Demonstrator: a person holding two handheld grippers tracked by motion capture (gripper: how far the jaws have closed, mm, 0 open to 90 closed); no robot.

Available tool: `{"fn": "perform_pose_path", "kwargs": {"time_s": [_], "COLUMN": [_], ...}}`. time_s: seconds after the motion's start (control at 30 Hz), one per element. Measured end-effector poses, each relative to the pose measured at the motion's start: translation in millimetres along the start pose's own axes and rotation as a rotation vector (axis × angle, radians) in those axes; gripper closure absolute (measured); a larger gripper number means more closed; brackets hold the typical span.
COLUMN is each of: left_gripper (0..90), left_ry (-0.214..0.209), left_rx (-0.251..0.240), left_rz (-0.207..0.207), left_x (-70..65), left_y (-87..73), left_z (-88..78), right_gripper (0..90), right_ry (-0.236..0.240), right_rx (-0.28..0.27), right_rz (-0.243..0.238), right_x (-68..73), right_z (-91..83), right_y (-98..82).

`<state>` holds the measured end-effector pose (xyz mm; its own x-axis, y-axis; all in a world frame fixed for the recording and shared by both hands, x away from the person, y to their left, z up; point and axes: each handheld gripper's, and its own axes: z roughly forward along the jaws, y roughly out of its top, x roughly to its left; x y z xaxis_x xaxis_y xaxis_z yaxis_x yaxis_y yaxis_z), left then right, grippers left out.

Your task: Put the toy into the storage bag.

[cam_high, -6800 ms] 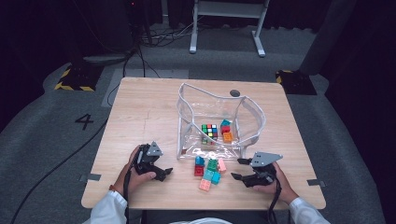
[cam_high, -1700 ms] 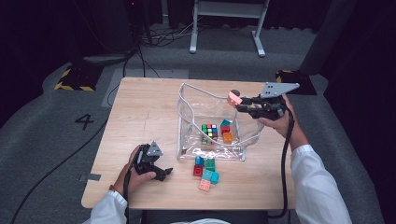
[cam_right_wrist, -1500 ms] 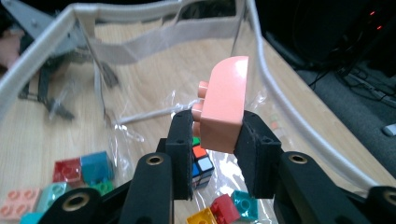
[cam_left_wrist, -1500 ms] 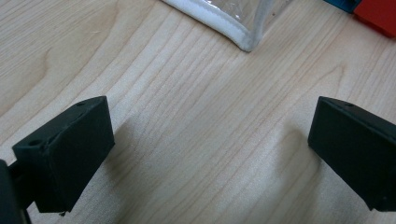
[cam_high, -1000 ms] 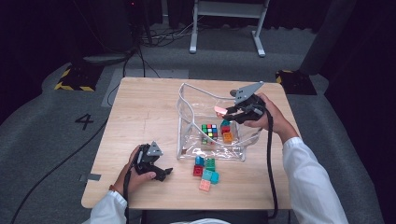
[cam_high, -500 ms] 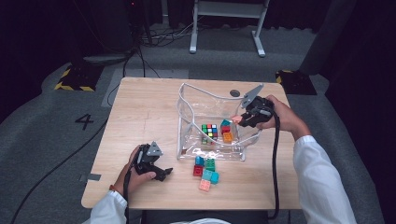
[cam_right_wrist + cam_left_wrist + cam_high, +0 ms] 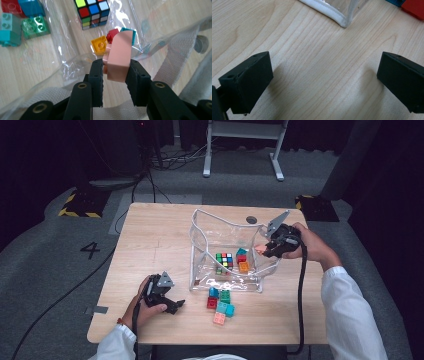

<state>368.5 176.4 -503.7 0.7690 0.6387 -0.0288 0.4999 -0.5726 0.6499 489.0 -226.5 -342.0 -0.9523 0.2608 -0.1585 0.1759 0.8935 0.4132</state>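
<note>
You are holding the right gripper (image 7: 115,71) over the right-hand rim of the clear soft plastic bag with white webbing trim (image 7: 200,227), which is standing open on the middle of the light wooden worktop (image 7: 150,240). Its tongs are clenched on a pale pink plastic building brick (image 7: 120,56); the pads are pressing on both of its long sides, and the brick is sticking out beyond the tips, hanging above the bag's inside near its right wall. In the high view the same brick (image 7: 260,249) is showing just inside the rim, at the tip of the right gripper (image 7: 267,249).

Inside the bag, on its clear floor, a multicoloured twisting puzzle cube (image 7: 92,12) is lying toward the middle. Close beside it an orange-yellow studded brick (image 7: 100,45), a small red brick (image 7: 112,34) and a teal brick (image 7: 133,35) are sitting bunched together, directly beneath the held pink one.

Outside the bag, just off its front wall toward the worktop's near edge, a loose cluster of bricks is lying: blue (image 7: 213,292), green (image 7: 225,295), red (image 7: 212,303), teal (image 7: 226,309) and a second pale pink one (image 7: 219,319).

Your left gripper (image 7: 167,302) is resting low over the worktop near the front left corner, well apart from the bag. Its tongs are released, standing wide with bare wood between them.
</note>
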Motion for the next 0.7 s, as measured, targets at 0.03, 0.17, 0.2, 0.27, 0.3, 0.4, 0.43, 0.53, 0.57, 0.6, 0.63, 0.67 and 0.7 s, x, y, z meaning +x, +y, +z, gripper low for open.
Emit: {"fn": "perform_pose_path", "kwargs": {"time_s": [0.03,0.17,0.2,0.27,0.3,0.4,0.43,0.53,0.57,0.6,0.63,0.67,0.7], "left_gripper": [0.4,0.4,0.4,0.4,0.4,0.4,0.4,0.4,0.4,0.4,0.4,0.4,0.4], "left_ry": [0.000,0.000,-0.002,0.000,0.000,0.000,0.001,-0.002,0.001,-0.001,-0.005,-0.002,-0.005], "left_rx": [-0.003,-0.001,0.000,-0.002,-0.001,-0.002,0.000,-0.001,-0.002,0.000,-0.003,-0.001,-0.003], "left_rz": [0.002,0.001,-0.001,0.002,0.002,0.003,0.001,0.001,0.002,-0.001,0.000,0.001,0.000], "left_x": [0.1,0.1,-0.1,0.1,0.1,0.2,0.1,0.0,0.1,-0.1,0.0,0.0,0.0], "left_y": [0.1,0.0,0.0,0.0,0.1,0.1,0.0,0.0,0.0,0.0,0.0,0.0,0.0], "left_z": [0.2,0.0,0.0,0.1,0.1,0.1,0.0,0.1,0.1,0.0,0.4,0.1,0.4], "right_gripper": [64.5,59.1,57.4,54.6,53.4,48.0,46.4,41.0,39.0,37.5,36.5,33.6,32.2], "right_ry": [-0.004,-0.008,-0.016,-0.019,-0.023,-0.048,-0.054,-0.076,-0.084,-0.100,-0.108,-0.120,-0.135], "right_rx": [-0.020,-0.089,-0.106,-0.150,-0.168,-0.228,-0.247,-0.299,-0.311,-0.329,-0.342,-0.359,-0.368], "right_rz": [-0.010,0.013,0.013,0.028,0.032,0.031,0.034,0.051,0.056,0.077,0.090,0.097,0.112], "right_x": [-0.2,4.3,4.9,6.9,8.3,13.1,14.8,20.7,21.0,22.2,23.0,23.7,25.1], "right_z": [-1.0,-12.3,-13.8,-19.0,-21.4,-27.6,-29.4,-36.8,-38.8,-41.3,-44.1,-46.6,-49.9], "right_y": [-0.2,-3.4,-4.2,-6.5,-7.6,-10.4,-11.7,-16.0,-17.3,-19.0,-21.1,-23.6,-25.8]}}
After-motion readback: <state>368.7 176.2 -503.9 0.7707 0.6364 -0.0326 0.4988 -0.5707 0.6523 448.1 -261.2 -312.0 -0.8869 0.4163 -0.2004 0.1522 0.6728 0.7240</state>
